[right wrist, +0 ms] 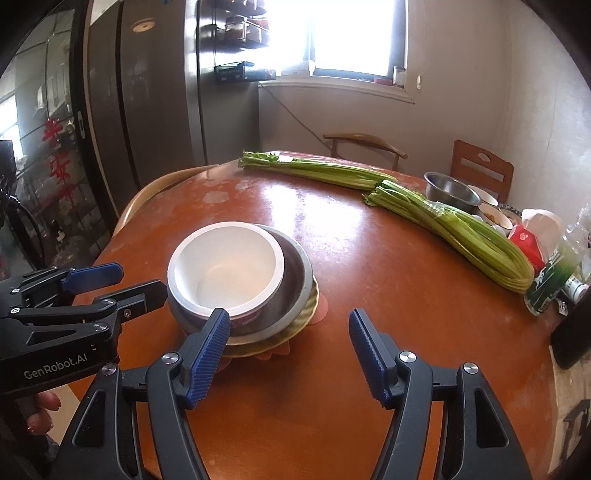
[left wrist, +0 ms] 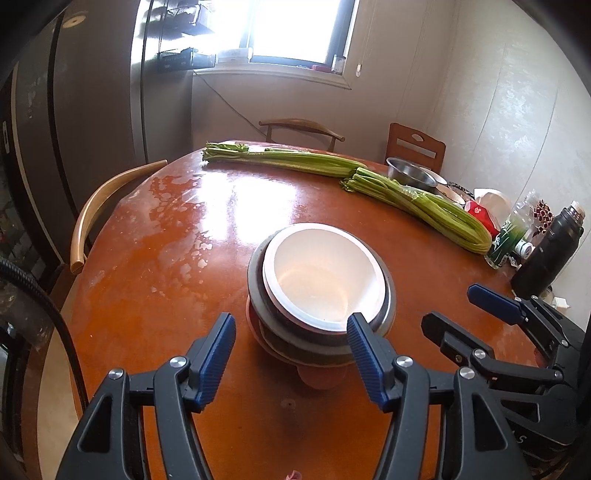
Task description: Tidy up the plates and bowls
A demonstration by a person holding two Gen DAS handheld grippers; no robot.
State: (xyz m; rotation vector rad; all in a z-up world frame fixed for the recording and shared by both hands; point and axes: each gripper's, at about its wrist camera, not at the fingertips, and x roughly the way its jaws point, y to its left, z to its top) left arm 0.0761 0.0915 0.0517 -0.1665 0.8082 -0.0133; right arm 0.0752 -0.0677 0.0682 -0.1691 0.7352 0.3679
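Both grippers hung open and empty over a finished-looking stack [left wrist: 321, 291]

The stack sat just ahead of the left gripper [left wrist: 291, 354] and left of the right gripper [right wrist: 290, 350]; jaws half wide; best lifted clear without nudging the white bowl [right wrist: 225, 266]

Two wrist-mounted fisheye cameras look forward and down across a round wooden tabletop [left wrist: 155, 258] toward a sunlit window [left wrist: 295, 29] on the far wall. The left view sits close above the near edge, its own left gripper [left wrist: 291, 332] in the foreground. The right view stands just to its right, behind the right gripper [right wrist: 288, 332]. Both share the stacked bowls [right wrist: 225, 273], celery [left wrist: 424, 206] and far chairs [right wrist: 365, 142]; each catches the other gripper at its edge.
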